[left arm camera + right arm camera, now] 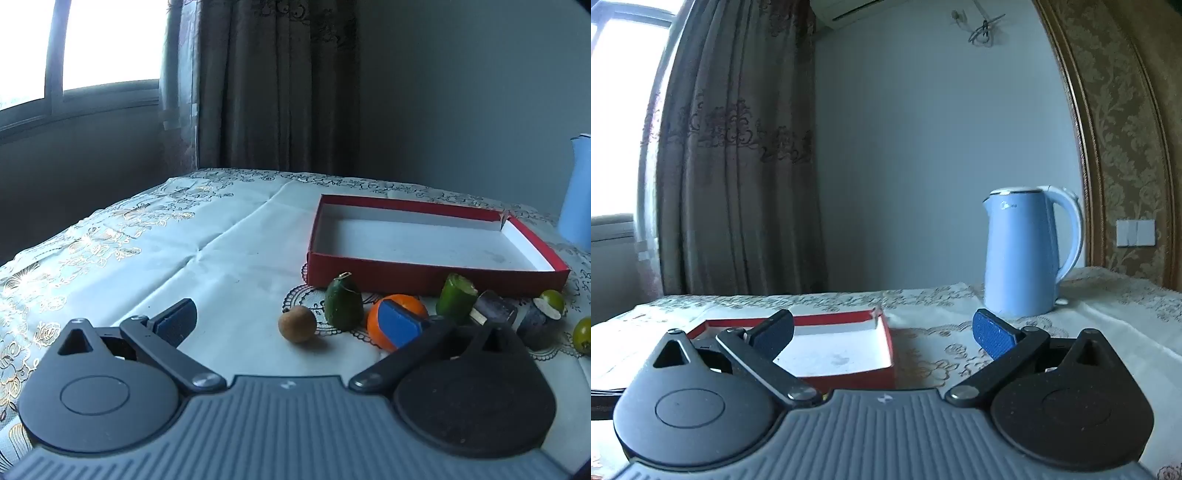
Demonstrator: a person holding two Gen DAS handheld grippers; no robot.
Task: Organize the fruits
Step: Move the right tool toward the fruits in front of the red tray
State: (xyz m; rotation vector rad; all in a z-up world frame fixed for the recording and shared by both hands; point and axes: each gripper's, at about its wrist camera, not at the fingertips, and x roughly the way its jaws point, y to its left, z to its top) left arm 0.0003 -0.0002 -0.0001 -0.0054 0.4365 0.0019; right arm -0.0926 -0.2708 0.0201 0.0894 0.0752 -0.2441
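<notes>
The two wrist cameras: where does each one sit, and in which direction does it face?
Left wrist: sits on the left gripper, low above the table; faces the fruit row, including the orange, with the red box behind. Its open jaws show.
Right wrist: sits on the right gripper, low; faces the blue kettle and the wall. Its open jaws show.
Shared: the red box, the kettle, the curtain, the tablecloth.

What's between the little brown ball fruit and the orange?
In the left wrist view, a dark green fruit piece stands between the brown round fruit and the orange, set slightly farther back.
</notes>
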